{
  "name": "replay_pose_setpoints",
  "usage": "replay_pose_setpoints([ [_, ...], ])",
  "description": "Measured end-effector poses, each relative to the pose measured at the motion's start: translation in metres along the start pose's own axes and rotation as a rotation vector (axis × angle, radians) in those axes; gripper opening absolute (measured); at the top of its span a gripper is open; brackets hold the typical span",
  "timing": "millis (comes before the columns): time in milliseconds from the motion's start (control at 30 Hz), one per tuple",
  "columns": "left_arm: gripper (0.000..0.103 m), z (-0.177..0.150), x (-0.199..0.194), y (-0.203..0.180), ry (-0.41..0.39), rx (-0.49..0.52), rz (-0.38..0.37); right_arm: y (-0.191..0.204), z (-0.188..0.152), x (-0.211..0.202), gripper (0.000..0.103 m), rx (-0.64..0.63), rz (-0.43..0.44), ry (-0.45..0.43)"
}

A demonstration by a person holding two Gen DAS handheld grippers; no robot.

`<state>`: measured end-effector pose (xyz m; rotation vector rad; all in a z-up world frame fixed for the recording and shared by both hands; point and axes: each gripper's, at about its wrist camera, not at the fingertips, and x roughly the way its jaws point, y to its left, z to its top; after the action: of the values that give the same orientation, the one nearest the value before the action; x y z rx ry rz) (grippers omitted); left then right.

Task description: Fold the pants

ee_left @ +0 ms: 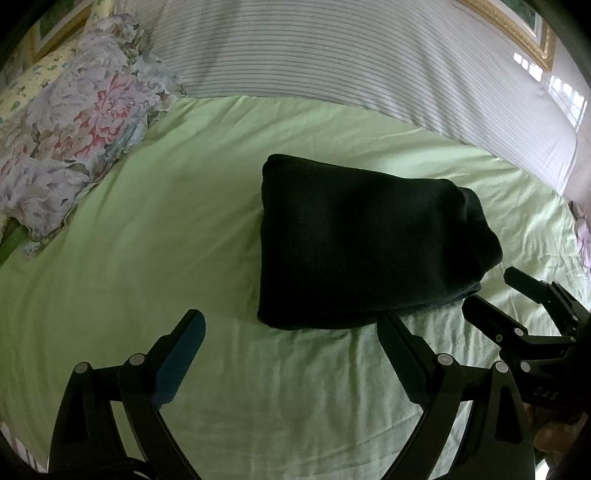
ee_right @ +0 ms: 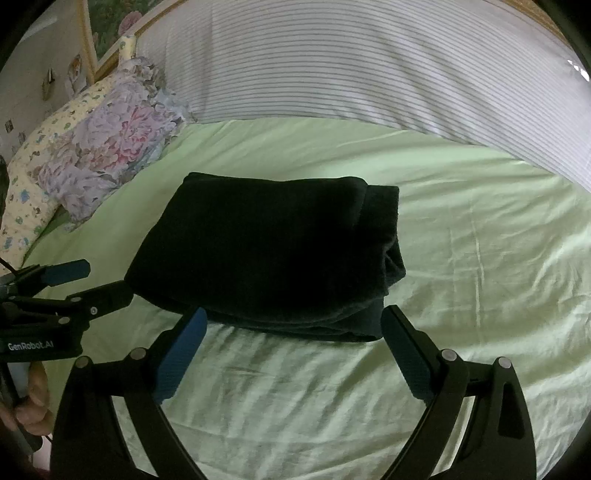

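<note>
**newbie_folder:** Grippers first, right? Your left black two-finger gripper (ee_left: 291, 325) and your right black two-finger gripper (ee_right: 295, 325) both have their jaws spread wide with nothing in them. Where do you go from here?

**bedroom_bot_guy:** Honestly, you look about done. The dark, soft-looking folded pants (ee_right: 269, 254) sit in a compact rectangle mid-bed, just past both sets of fingertips, nothing pinching them. If you tidy anything, it's the right-hand end, where layers peek out a bit. Nudge that edge flush with a flat finger rather than grabbing, or you'll drag the whole stack apart.

**newbie_folder:** And the surface?

**bedroom_bot_guy:** Pale green, lightly wrinkled bedsheet (ee_right: 461, 258), so it may bunch if you push hard. Beyond it there's a white thin-striped cover (ee_right: 351, 66), a ruffled floral pillow (ee_right: 107, 147) to the left, and a gold-framed picture (ee_left: 517, 26) on the wall.
</note>
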<state>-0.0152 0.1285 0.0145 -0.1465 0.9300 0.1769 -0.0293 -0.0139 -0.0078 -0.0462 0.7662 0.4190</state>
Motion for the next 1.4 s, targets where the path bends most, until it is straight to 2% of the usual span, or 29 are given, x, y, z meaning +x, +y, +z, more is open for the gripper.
replay_pose_setpoints([
  [400, 0.095, 0.0, -0.001, 0.001, 0.002, -0.005, 0.005, 0.002, 0.0, -0.001, 0.095, 0.005, -0.001, -0.004],
  [800, 0.096, 0.008, -0.004, 0.005, -0.031, -0.013, 0.016, 0.002, 0.003, -0.004, 0.095, 0.011, 0.0, -0.012],
  [1400, 0.093, 0.016, 0.007, -0.007, -0.011, 0.023, 0.026, -0.017, 0.008, -0.004, 0.095, 0.053, 0.009, -0.014],
])
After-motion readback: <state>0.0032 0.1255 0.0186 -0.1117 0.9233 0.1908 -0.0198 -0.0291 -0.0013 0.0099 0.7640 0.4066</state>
